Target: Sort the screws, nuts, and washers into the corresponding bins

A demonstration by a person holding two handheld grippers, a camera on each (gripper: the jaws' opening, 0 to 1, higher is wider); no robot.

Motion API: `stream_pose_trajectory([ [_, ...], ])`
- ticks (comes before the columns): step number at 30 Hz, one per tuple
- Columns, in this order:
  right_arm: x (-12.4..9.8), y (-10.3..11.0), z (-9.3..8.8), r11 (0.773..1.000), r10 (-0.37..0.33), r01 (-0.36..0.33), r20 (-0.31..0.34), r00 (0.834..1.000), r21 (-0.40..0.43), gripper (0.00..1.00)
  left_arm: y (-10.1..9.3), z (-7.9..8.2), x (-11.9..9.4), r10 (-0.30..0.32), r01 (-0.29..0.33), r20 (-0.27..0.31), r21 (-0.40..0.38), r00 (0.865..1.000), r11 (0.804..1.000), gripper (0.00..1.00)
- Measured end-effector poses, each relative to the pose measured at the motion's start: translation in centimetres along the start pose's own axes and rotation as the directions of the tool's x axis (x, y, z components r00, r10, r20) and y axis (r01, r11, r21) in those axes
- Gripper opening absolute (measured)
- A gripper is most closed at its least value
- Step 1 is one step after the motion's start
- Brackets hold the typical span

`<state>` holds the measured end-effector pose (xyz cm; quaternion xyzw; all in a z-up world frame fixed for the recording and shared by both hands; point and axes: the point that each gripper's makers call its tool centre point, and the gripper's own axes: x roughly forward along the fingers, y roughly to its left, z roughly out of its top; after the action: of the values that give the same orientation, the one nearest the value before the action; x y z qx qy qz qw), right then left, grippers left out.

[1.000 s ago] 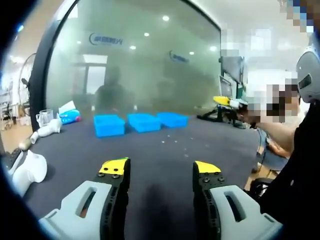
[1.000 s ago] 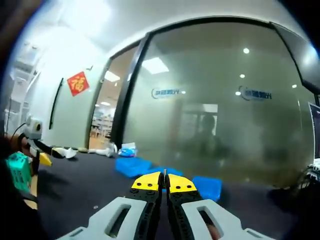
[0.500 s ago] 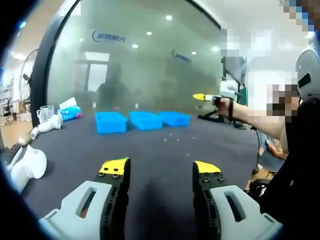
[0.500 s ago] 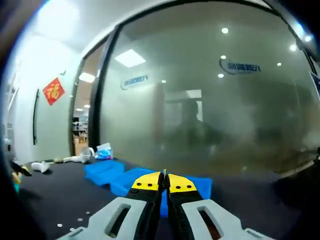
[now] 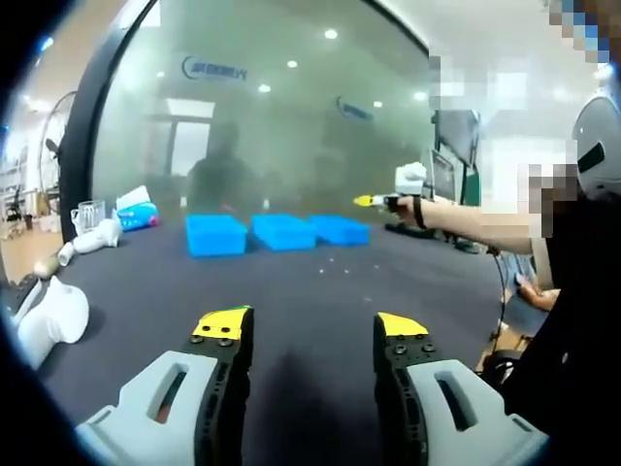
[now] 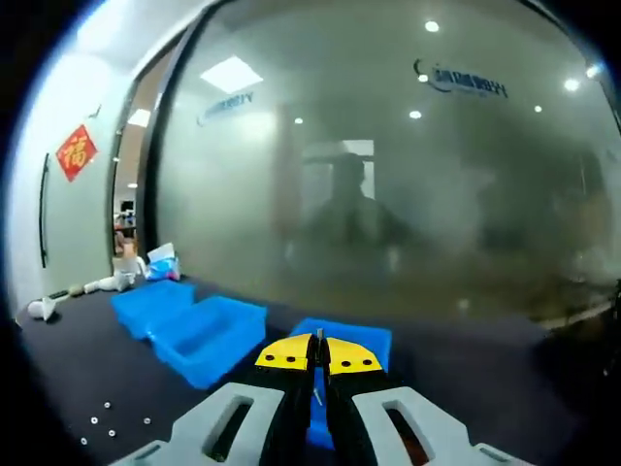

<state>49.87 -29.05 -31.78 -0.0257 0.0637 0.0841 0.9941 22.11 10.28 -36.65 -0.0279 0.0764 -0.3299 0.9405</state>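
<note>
The right gripper (image 6: 319, 355) pinches a thin screw (image 6: 318, 396) between closed jaws, just before the nearest of three blue bins (image 6: 354, 335). The left gripper (image 5: 309, 330) gapes wide, empty, over the dark table (image 5: 301, 282), bins well beyond. Loose parts (image 6: 102, 423) lie scattered.

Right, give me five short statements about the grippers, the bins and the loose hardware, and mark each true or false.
1. Three blue bins stand in a row on the dark table. True.
2. The left gripper has its jaws shut. False: they stand wide apart with nothing between them.
3. The right gripper is closed, with a thin metal piece showing between the jaws. True.
4. The bins are red. False: they are blue.
5. Small loose hardware lies on the table, outside the bins. True.
</note>
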Motion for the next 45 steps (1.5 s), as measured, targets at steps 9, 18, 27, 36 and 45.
stream_pose_trajectory([
  [9,2.1,-0.1,-1.2,1.000,-0.016,0.015,-0.040,0.999,-0.009,0.01,0.6,-0.4,-0.5,0.011,-0.011,-0.012,0.002,1.000,1.000,0.48],
  [18,2.4,0.3,-1.9,1.000,-0.003,0.003,-0.045,0.999,-0.003,0.03,0.7,-0.4,-0.6,0.013,-0.013,-0.006,-0.006,1.000,1.000,0.48],
  [27,1.6,1.0,-1.4,0.999,0.035,-0.036,-0.016,0.999,-0.017,0.27,0.6,-0.4,-0.6,0.010,-0.010,-0.012,-0.006,1.000,1.000,0.48],
  [36,-1.2,2.9,-3.1,0.995,0.103,-0.103,-0.027,0.994,0.015,0.36,0.2,-0.1,-0.4,0.003,-0.003,-0.010,-0.001,1.000,1.000,0.48],
  [45,-7.3,5.2,-5.2,0.988,0.157,-0.157,-0.012,0.987,0.003,0.35,-0.4,0.1,-0.2,-0.009,0.009,-0.011,0.002,1.000,1.000,0.48],
])
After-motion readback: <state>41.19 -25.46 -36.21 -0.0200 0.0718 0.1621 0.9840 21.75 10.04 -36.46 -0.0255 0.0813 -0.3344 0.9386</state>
